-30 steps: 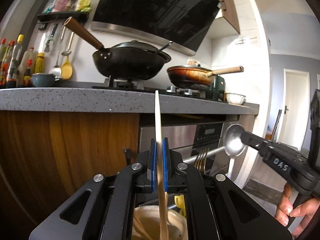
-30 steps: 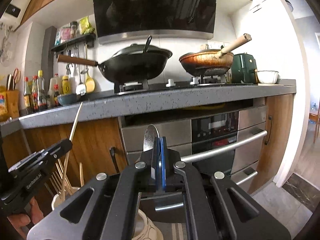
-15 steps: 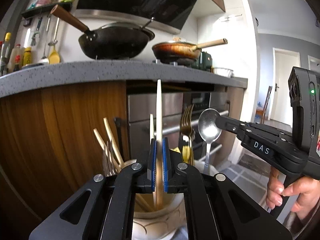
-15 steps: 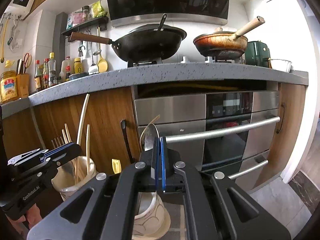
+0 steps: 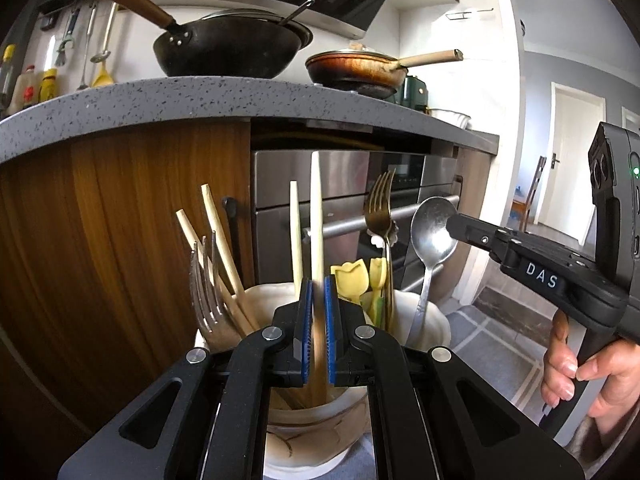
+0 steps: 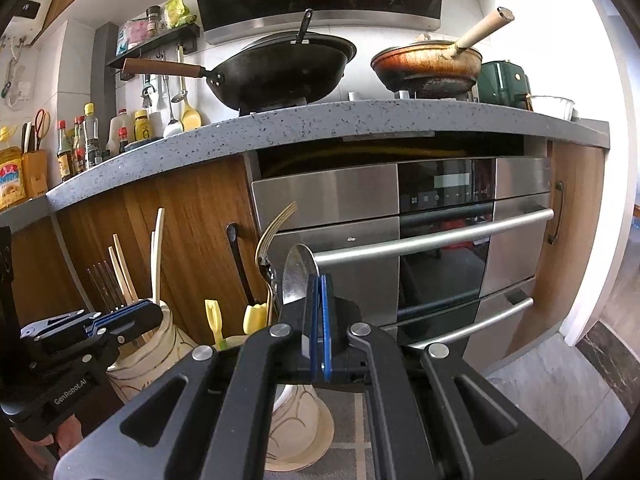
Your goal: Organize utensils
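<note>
Left gripper [image 5: 317,322] is clamped on a chopstick [image 5: 317,216] standing in the left jar [image 5: 320,440], right gripper [image 6: 320,330] on a spoon [image 5: 434,232] entering the right jar [image 6: 300,412]; both should be lowered vertically before release.

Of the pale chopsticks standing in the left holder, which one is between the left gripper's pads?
The tallest chopstick, upright at centre between the left gripper pads; the others stand free in the holder.
</note>
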`<state>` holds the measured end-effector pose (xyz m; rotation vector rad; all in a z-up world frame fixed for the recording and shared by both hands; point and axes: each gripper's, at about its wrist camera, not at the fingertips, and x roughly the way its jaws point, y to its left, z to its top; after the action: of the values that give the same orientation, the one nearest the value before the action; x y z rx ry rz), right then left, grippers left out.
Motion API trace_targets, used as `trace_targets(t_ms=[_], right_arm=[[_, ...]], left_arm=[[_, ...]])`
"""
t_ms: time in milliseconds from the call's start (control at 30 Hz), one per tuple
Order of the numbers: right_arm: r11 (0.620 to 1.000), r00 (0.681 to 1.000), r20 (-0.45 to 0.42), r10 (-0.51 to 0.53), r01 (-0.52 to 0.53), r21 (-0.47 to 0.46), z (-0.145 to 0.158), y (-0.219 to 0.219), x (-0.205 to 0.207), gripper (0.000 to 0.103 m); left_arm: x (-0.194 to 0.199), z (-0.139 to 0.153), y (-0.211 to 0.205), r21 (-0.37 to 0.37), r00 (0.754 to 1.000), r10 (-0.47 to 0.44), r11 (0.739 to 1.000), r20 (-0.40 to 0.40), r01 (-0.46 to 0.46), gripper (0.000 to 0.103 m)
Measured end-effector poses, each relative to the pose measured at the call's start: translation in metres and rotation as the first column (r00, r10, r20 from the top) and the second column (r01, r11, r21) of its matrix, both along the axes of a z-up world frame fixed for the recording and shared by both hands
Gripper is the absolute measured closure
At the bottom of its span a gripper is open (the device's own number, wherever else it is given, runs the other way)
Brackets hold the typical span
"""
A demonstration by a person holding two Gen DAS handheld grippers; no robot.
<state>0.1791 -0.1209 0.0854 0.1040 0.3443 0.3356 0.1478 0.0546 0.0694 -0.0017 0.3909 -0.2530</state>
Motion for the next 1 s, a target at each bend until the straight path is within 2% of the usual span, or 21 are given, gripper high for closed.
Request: trace_targets(t_ms=[100, 200, 267, 467, 533, 567, 633, 867, 1000], right_arm=[[1.000, 1.000, -0.003, -0.005, 0.005, 0.000, 0.002, -0.001, 0.000, 0.099], [1.000, 1.000, -0.002, -0.008, 0.008, 0.005, 0.007, -0.003, -0.006, 0.082], [1.000, 1.000, -0.003, -0.007, 0.007, 0.004, 0.012, -0.005, -0.012, 0.076], [1.000, 1.000, -0.007, 0.008, -0.008, 0.007, 0.027, -0.011, -0.043, 0.046], [1.000, 1.000, -0.012, 0.017, -0.017, 0.000, 0.030, -0.012, -0.055, 0.036], [1.000, 1.000, -0.012, 0.025, -0.025, -0.005, 0.030, -0.012, -0.062, 0.035], [0.999, 0.999, -0.016, 0.040, -0.040, -0.018, 0.030, -0.012, -0.077, 0.024], [0.996, 0.997, -0.030, 0.074, -0.076, -0.042, 0.012, -0.011, -0.115, 0.006], [0.995, 0.996, -0.038, 0.078, -0.080, -0.063, -0.006, -0.008, -0.126, 0.005]], left_arm=[[-0.001, 0.001, -0.001, 0.004, 1.000, -0.004, 1.000, -0.005, 0.004, 0.095], [-0.003, 0.006, -0.001, -0.006, 1.000, -0.015, 1.000, -0.013, 0.015, 0.083], [-0.008, 0.012, -0.002, -0.005, 1.000, -0.018, 1.000, -0.009, 0.018, 0.078], [-0.045, 0.035, -0.002, -0.019, 0.999, -0.029, 0.999, 0.022, 0.030, 0.050], [-0.060, 0.040, 0.000, -0.010, 1.000, -0.009, 1.000, 0.020, 0.009, 0.034], [-0.066, 0.040, 0.001, -0.010, 1.000, -0.003, 1.000, 0.018, 0.003, 0.032], [-0.081, 0.040, 0.006, -0.009, 1.000, 0.021, 1.000, 0.007, -0.021, 0.023], [-0.115, 0.018, 0.020, 0.009, 0.991, 0.120, 0.993, -0.060, -0.120, 0.014], [-0.124, 0.003, 0.022, 0.023, 0.983, 0.168, 0.986, -0.073, -0.166, 0.008]])
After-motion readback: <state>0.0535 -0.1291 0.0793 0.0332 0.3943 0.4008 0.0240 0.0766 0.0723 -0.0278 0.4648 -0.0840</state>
